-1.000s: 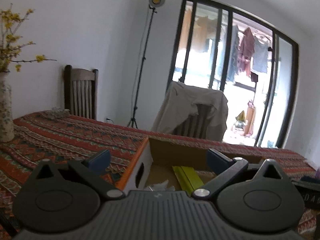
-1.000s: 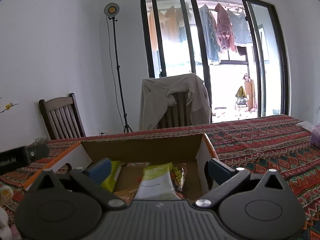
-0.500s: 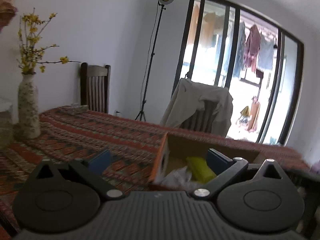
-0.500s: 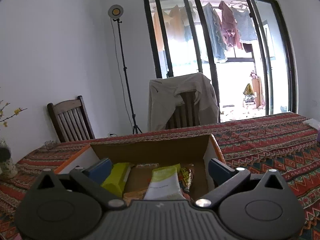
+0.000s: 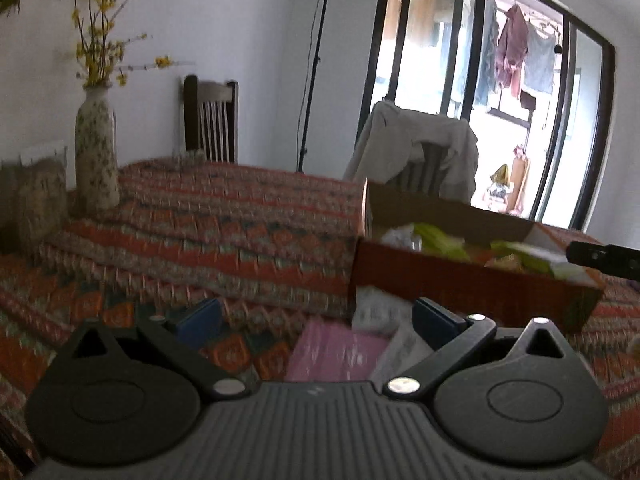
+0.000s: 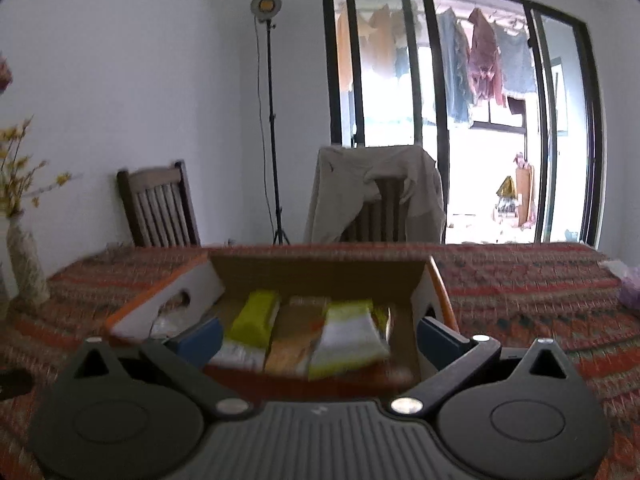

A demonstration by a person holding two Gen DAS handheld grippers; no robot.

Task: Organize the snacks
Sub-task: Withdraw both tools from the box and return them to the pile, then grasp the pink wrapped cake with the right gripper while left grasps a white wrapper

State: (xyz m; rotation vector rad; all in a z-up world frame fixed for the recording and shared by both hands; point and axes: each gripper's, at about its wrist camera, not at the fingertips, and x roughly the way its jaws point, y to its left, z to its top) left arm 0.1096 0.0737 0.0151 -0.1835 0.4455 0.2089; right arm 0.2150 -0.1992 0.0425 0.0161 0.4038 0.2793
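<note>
An open cardboard box [image 6: 320, 276] with orange edges sits on the patterned tablecloth and holds several snack packs, among them a yellow-green pack [image 6: 256, 316] and a green-and-white pack [image 6: 348, 332]. My right gripper [image 6: 318, 338] is open and empty, just in front of the box. In the left wrist view the box [image 5: 472, 280] lies ahead to the right. My left gripper [image 5: 316, 322] is open and empty above a pink pack [image 5: 340, 352] and a white pack [image 5: 378, 308] that lie on the cloth beside the box.
A flowered vase [image 5: 96, 152] with yellow twigs stands at the left, with a clear jar [image 5: 40, 200] next to it. Two chairs [image 6: 160, 208] and a light stand [image 6: 272, 120] are behind the table. The right gripper's tip [image 5: 604, 258] shows at the right edge.
My left gripper has pulled back and left from the box; the pink and white packs have come into its view. My right gripper has backed off a little and the box looks lower.
</note>
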